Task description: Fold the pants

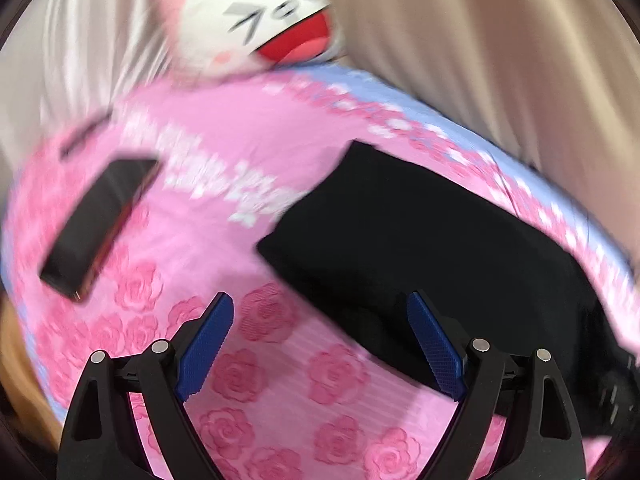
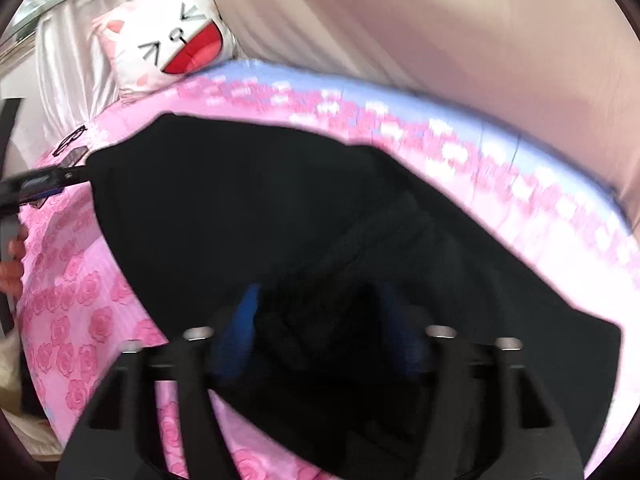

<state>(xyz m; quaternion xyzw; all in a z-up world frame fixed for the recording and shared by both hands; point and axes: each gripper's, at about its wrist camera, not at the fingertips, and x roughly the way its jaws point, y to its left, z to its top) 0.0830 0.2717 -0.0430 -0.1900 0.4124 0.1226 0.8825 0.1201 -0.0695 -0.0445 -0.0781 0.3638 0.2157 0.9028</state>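
Black pants (image 1: 404, 236) lie flat on a pink rose-patterned bedspread (image 1: 280, 364), stretching to the right. My left gripper (image 1: 320, 312) is open and empty, hovering over the pants' near-left edge; its blue pads (image 1: 206, 346) stand wide apart. In the right wrist view the pants (image 2: 260, 208) fill the middle. My right gripper (image 2: 320, 304) is open, its blurred blue pads (image 2: 240, 320) on either side of a bunched part of the fabric. The left gripper (image 2: 36, 184) shows at the pants' far left corner.
A black phone (image 1: 98, 220) lies on the bedspread to the left. A white cat-face cushion (image 2: 168, 48) sits at the head of the bed. Beige curtains (image 1: 500, 60) hang behind, and silvery fabric (image 1: 68, 60) to the left. The bed edge runs along the back right.
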